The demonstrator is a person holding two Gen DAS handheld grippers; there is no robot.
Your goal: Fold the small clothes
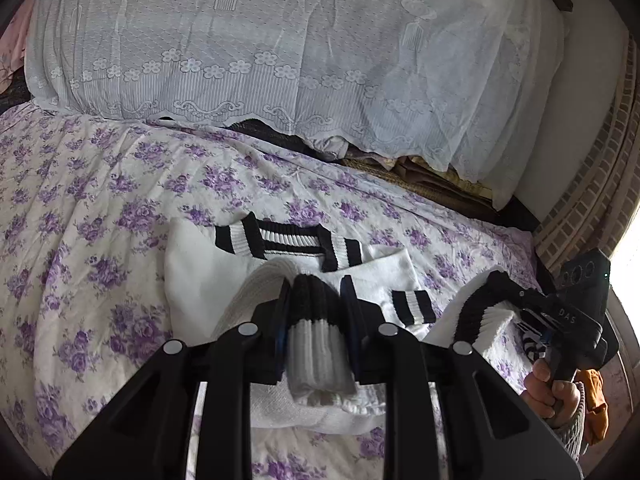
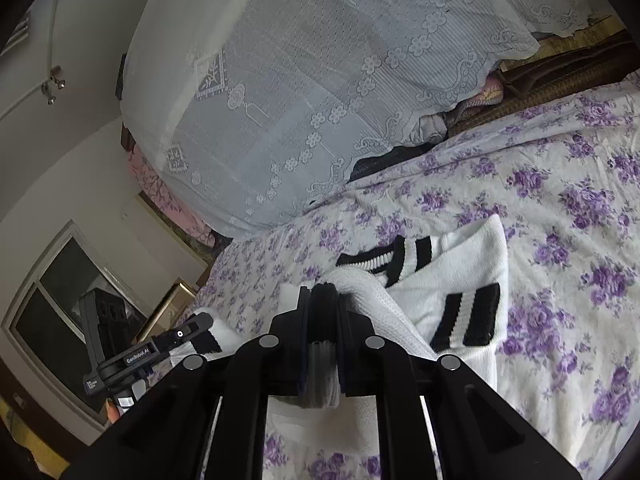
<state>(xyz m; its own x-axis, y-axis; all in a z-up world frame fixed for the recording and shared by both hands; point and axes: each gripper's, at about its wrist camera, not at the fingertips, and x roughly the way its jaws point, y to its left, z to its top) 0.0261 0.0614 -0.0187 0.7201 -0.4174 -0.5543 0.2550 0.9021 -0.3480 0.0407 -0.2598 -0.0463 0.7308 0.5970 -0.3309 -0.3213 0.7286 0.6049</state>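
A small white knit sweater (image 1: 200, 264) with a black-and-white striped collar (image 1: 292, 240) and cuff (image 1: 412, 306) lies on the purple-flowered bedsheet (image 1: 100, 208). My left gripper (image 1: 316, 300) is shut on the ribbed black-and-white hem (image 1: 316, 344), lifted and doubled over the sweater's body. At the right of that view, my right gripper (image 1: 500, 304) pinches the same hem, held by a person's hand (image 1: 552, 392). In the right wrist view, the right gripper (image 2: 324, 296) is shut on the ribbed hem (image 2: 322, 376). The sweater (image 2: 452, 276) spreads to its right, and the left gripper (image 2: 200, 324) is at the left.
A large pile under a white lace cover (image 1: 280, 60) fills the back of the bed, with folded blankets (image 1: 432, 176) under its edge. A tiled wall (image 1: 592, 200) is at the right. A window (image 2: 60, 300) and white wall lie beyond the bed's end.
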